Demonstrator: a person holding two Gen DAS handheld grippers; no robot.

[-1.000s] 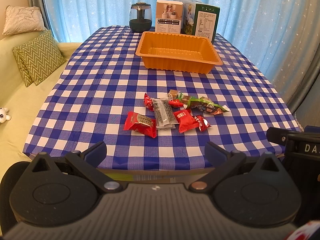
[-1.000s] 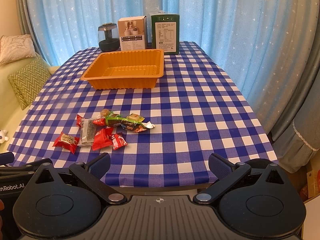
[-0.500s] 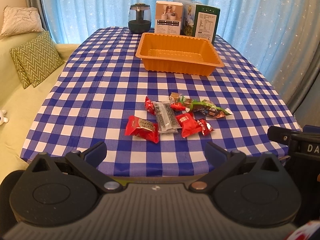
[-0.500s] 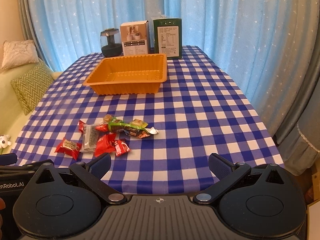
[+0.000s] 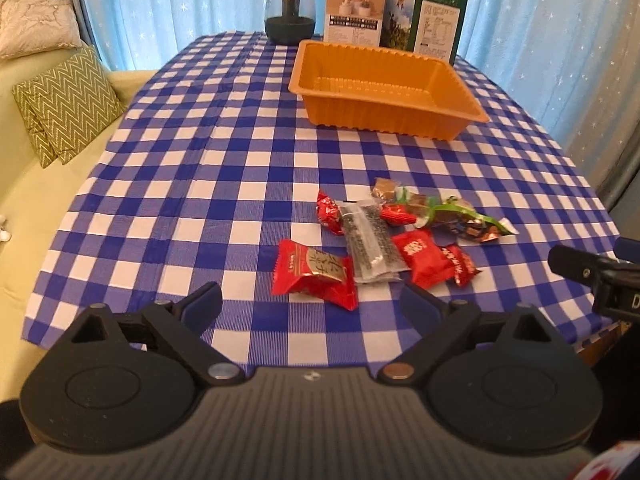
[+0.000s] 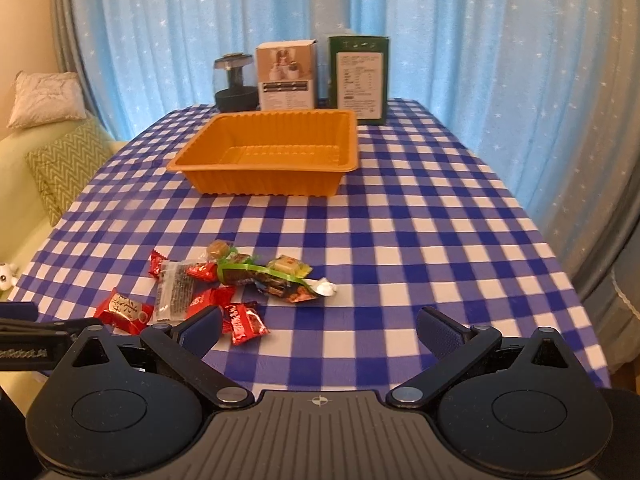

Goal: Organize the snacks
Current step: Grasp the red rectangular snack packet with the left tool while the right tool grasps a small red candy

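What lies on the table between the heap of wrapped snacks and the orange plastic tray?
Nothing: only bare blue-and-white checked tablecloth separates the heap of wrapped snacks from the orange plastic tray; both wrist views show it.

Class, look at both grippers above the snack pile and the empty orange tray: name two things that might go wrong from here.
1. The snacks overlap in a heap, so the open left gripper may pinch two wrappers at once, or nudge the red packet nearest it away.
2. The tray stands far behind the pile, so a loosely pinched packet might drop on the cloth on the way.
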